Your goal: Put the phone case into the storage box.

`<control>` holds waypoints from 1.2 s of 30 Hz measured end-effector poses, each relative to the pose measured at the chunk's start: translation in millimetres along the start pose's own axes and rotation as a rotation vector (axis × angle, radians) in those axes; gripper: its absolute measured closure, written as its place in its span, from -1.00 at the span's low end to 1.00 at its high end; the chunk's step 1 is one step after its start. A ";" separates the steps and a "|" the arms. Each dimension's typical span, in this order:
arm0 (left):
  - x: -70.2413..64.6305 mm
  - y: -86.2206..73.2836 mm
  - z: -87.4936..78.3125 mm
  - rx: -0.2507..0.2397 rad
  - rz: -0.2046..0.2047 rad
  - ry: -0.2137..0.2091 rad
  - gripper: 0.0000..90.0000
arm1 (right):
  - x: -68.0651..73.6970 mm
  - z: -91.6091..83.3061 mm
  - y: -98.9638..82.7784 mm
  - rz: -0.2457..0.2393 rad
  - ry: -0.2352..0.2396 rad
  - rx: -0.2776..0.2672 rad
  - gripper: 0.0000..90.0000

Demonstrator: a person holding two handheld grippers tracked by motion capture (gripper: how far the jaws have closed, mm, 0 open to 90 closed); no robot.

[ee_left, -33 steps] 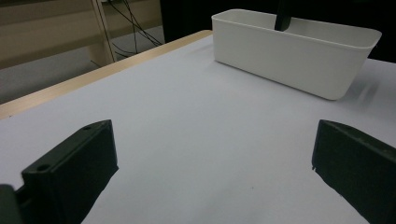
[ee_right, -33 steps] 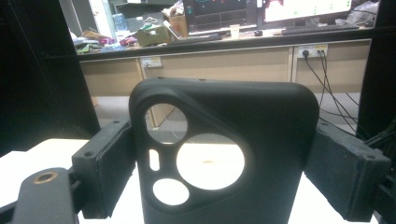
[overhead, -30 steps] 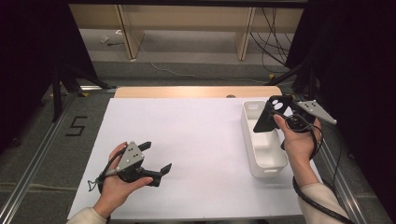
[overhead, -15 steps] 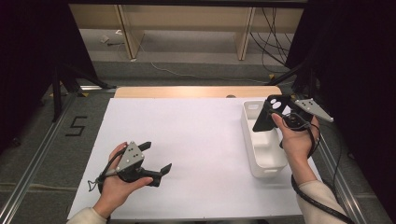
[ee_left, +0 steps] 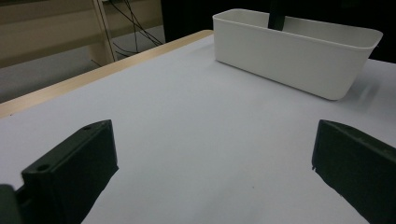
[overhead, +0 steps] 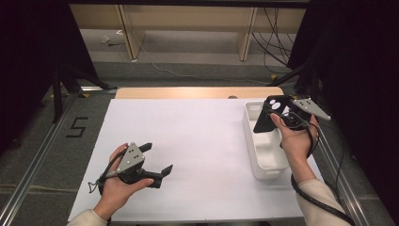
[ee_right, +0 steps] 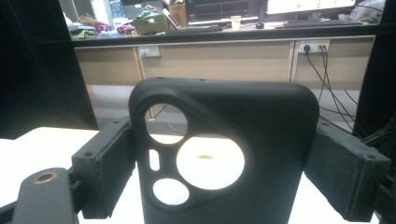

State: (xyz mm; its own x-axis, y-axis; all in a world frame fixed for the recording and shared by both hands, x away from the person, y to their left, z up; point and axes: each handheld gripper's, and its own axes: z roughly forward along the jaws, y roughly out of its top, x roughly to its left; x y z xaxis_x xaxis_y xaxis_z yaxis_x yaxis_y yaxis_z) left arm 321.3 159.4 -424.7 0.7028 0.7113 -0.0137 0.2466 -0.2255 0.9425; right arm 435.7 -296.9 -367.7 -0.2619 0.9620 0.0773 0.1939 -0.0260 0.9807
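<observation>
Black phone case (overhead: pixel 272 114) in right claw (ee_right: pixel 219 154) above white bin's rim (overhead: pixel 248 127)

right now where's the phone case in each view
High view: phone case right of centre, in the right gripper, above the white bin.
Left gripper view: top edge, a dark strip rising behind the bin; probably the case.
Right gripper view: centre, between the jaws.
Shared landmark: the bin.

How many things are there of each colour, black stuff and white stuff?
Black: 3, the left gripper, the right gripper and the phone case it holds.
White: 2, the bin and the table cover.
Total: 5
</observation>
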 end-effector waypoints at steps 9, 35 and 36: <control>0.1 0.1 0.2 0.000 0.004 -0.001 -1.00 | -0.3 4.3 -1.9 -0.004 -0.001 0.010 -0.65; 0.2 0.3 0.4 0.001 0.005 -0.003 -1.00 | -0.4 18.8 -5.0 -0.020 -0.009 0.048 -0.65; 0.1 0.1 0.3 0.003 0.002 -0.001 -1.00 | -0.4 19.3 -4.8 -0.022 -0.009 0.051 -0.65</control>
State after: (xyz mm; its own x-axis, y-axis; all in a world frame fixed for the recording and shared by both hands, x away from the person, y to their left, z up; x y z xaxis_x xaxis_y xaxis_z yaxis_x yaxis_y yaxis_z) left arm 321.6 159.2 -424.7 0.7040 0.7101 -0.0119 0.2469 -0.2289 0.9416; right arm 453.1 -292.0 -375.9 -0.2583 0.9645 0.0544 0.2359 0.0084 0.9717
